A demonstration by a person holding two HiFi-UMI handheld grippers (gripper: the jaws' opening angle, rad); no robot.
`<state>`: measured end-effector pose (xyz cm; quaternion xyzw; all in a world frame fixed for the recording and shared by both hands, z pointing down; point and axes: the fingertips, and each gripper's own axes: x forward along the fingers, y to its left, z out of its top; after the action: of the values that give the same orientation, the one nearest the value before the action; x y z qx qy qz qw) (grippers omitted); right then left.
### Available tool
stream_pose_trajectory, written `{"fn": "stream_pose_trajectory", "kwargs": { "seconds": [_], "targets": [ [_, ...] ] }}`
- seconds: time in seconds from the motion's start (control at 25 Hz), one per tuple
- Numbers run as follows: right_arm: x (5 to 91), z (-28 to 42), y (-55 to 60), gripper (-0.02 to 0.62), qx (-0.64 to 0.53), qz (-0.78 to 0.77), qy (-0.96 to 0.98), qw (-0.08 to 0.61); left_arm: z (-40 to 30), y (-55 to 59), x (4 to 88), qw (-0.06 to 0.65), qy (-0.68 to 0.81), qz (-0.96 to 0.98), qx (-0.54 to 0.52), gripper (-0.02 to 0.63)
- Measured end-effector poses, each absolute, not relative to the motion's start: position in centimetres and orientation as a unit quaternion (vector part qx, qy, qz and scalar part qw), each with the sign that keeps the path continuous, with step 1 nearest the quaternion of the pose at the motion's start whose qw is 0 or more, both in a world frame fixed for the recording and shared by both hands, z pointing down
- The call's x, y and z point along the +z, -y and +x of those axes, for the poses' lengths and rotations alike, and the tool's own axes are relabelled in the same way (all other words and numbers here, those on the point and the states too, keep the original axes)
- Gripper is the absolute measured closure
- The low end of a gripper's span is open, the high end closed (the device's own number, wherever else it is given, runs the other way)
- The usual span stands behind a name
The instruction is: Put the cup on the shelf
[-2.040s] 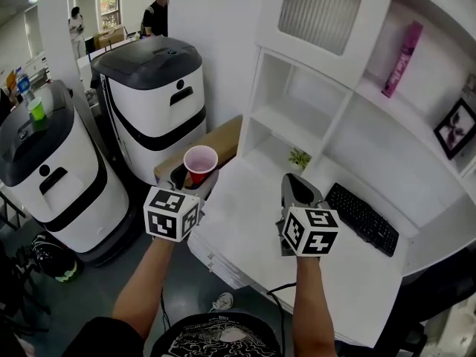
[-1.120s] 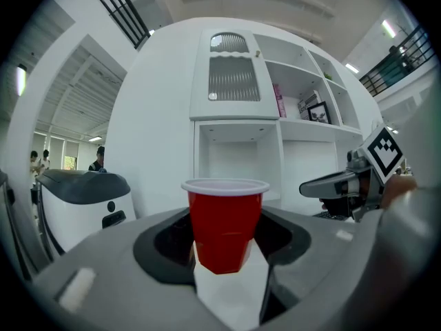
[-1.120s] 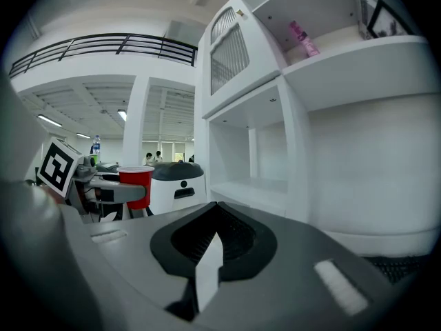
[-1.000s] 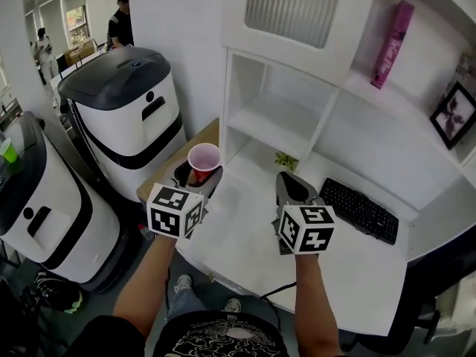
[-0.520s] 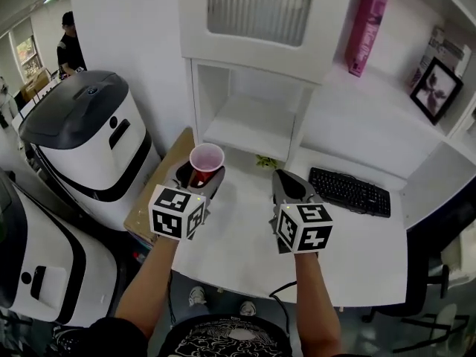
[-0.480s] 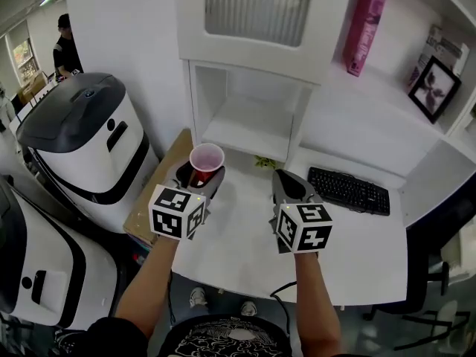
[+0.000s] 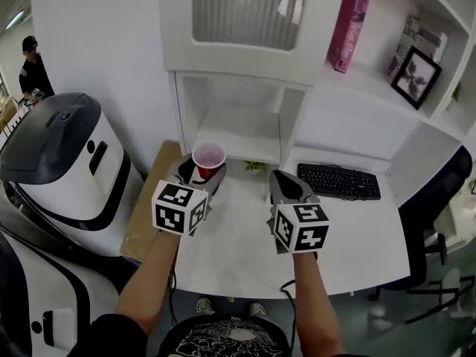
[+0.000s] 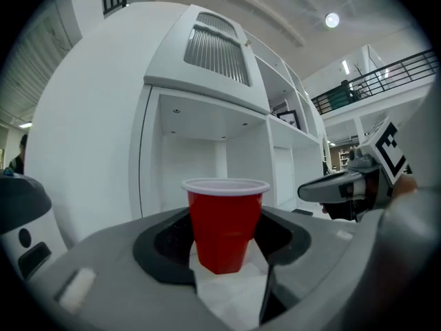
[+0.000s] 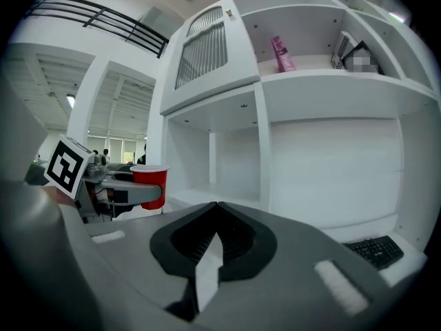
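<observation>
A red plastic cup (image 7: pixel 209 159) with a white rim stands upright between the jaws of my left gripper (image 7: pixel 198 171), which is shut on it above the desk's left part. In the left gripper view the cup (image 8: pixel 224 222) fills the middle, with the open shelf compartment (image 8: pixel 200 164) behind it. The same shelf compartment (image 7: pixel 236 129) lies just beyond the cup in the head view. My right gripper (image 7: pixel 285 185) hovers over the desk to the right, shut with nothing in it. From the right gripper view I see the cup (image 9: pixel 149 185) at the left.
A black keyboard (image 7: pixel 338 181) lies on the white desk (image 7: pixel 349 236) at the right. A small green plant (image 7: pixel 255 166) sits near the shelf post. A pink box (image 7: pixel 348 25) and a framed picture (image 7: pixel 415 76) stand on the upper shelf. White-and-black machines (image 7: pixel 63 169) and a cardboard box (image 7: pixel 149 203) are at the left.
The view has swung right and closer to the shelf unit. Both grippers have moved with it, the left still holding the cup, now nearer the lower shelf compartment.
</observation>
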<state>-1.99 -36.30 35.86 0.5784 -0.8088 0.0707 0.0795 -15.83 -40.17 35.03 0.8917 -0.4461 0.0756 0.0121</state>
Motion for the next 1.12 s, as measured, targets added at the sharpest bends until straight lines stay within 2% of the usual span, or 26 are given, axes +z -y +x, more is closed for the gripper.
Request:
{"fn": "stream_pose_trajectory", "kwargs": {
  "seconds": [0.48,1.12],
  "targets": [
    [36.3,-2.7,35.7,0.571,0.072,0.619,0.778,0.082,-13.0,44.5,32.9,-0.003,0.395,0.918,0.041,0.348],
    [36.5,-0.5,36.0,0.571,0.076,0.656,0.747,0.075,-8.3,49.8,32.8,-0.002,0.378,0.922,0.087,0.342]
  ]
}}
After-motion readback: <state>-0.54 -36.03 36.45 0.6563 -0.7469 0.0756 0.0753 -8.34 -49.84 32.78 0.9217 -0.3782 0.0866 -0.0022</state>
